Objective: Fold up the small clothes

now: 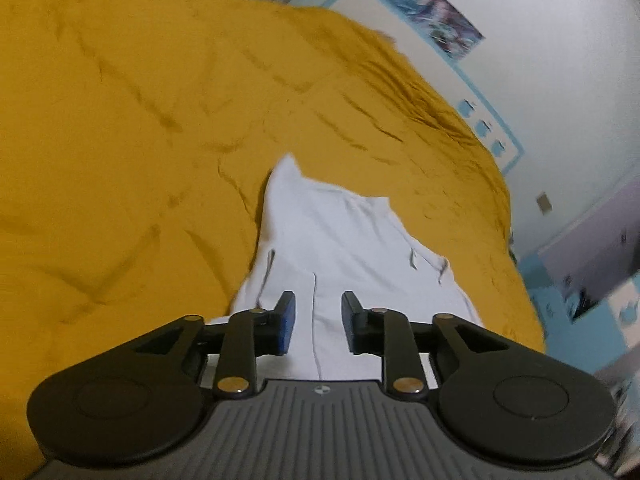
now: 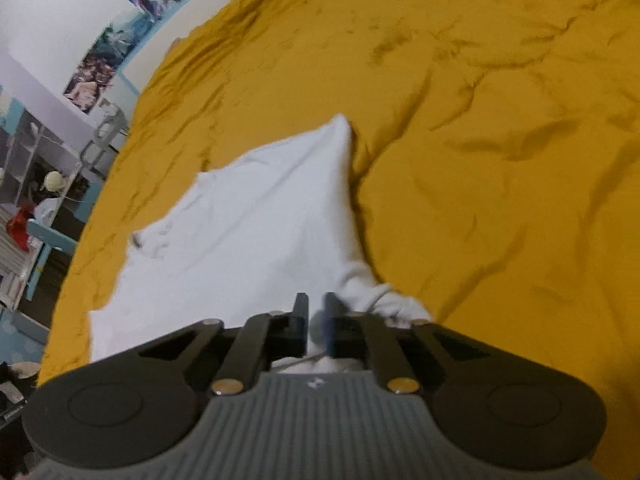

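On the mustard-yellow bedspread (image 1: pixel 120 140) lay the white garment (image 1: pixel 332 232), spread fairly flat with one far corner peaked up; seams and what looked like pocket openings suggested small shorts or trousers, though blur left that uncertain. Fabric appeared thin, soft and limp, a light knit that would sag and crease wherever unsupported, and would likely drag on the rumpled cover rather than slide.

Right gripper (image 2: pixel 316 320) was closed, its jaws nearly together on a bunched edge of the cloth, a thick gathered wad showing just beside the right finger. Left gripper (image 1: pixel 318 326) stood with jaws parted over the near part of the garment, a centre seam running between them; nothing was held, and contact with the cloth could not be judged.

Judgement: a hem or corner gives the surest hold, pinched through both layers, with the opposite edge taken likewise so the fold carries evenly.

Beyond the bed, a pale wall with posters (image 2: pixel 100 76) and shelving (image 2: pixel 36 160) sat well apart.
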Motion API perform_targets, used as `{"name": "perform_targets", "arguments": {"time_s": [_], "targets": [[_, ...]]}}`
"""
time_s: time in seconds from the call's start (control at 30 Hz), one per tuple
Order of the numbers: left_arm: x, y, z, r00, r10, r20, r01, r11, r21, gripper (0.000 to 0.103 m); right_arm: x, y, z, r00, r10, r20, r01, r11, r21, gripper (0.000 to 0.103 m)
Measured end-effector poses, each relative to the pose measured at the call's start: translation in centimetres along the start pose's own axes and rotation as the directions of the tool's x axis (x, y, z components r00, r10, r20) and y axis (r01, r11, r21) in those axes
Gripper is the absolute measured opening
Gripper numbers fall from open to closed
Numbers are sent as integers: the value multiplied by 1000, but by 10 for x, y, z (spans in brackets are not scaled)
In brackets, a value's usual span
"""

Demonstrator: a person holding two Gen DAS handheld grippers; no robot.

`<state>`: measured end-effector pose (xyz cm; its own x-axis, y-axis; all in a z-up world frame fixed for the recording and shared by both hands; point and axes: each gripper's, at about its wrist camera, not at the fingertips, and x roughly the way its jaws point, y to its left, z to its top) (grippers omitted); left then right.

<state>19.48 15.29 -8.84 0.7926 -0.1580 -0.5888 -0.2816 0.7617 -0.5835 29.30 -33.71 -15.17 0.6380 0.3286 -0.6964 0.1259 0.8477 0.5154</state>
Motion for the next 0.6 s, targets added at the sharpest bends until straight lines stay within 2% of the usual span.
{"name": "perform_targets", "arguments": {"time_s": [0.03, 0.07, 0.1, 0.13, 0.2, 0.27, 0.37, 0.5, 0.6], "targets": [[-16, -3, -1, 1000, 10, 12, -10, 999, 41, 32, -14, 9, -4, 999, -23, 23, 24, 998, -50, 27], [-31, -6, -2, 999, 20, 26, -22, 996, 83, 39, -30, 20, -8, 998, -36, 46, 41, 993, -107, 27], [-46, -10, -4, 999, 30, 34, -35, 990, 134, 51, -48, 27, -17, 997, -43, 68, 52, 988, -149, 27], [-61, -12, -7, 999, 29, 30, -33, 983, 182, 57, -65, 32, -26, 996, -41, 83, 55, 983, -175, 31], [-94, -14, -19, 999, -26, 26, 19, 969, 248, 69, -98, 39, -45, 995, -17, 97, 37, 976, -214, 36], [-125, -10, -31, 996, -94, 6, 89, 957, 275, 72, -134, 42, -66, 994, 6, 111, 22, 968, -250, 40], [-163, 3, -50, 988, -154, -20, 154, 949, 274, 73, -180, 36, -93, 994, 48, 99, -20, 963, -268, 47], [-200, 30, -75, 986, -131, -102, 157, 941, 299, 72, -226, 7, -126, 990, 141, -5, -136, 944, -301, 48], [-205, 57, -93, 974, -137, -179, 175, 962, 212, 70, -245, -16, -144, 989, 135, -56, -145, 944, -295, 48]]}}
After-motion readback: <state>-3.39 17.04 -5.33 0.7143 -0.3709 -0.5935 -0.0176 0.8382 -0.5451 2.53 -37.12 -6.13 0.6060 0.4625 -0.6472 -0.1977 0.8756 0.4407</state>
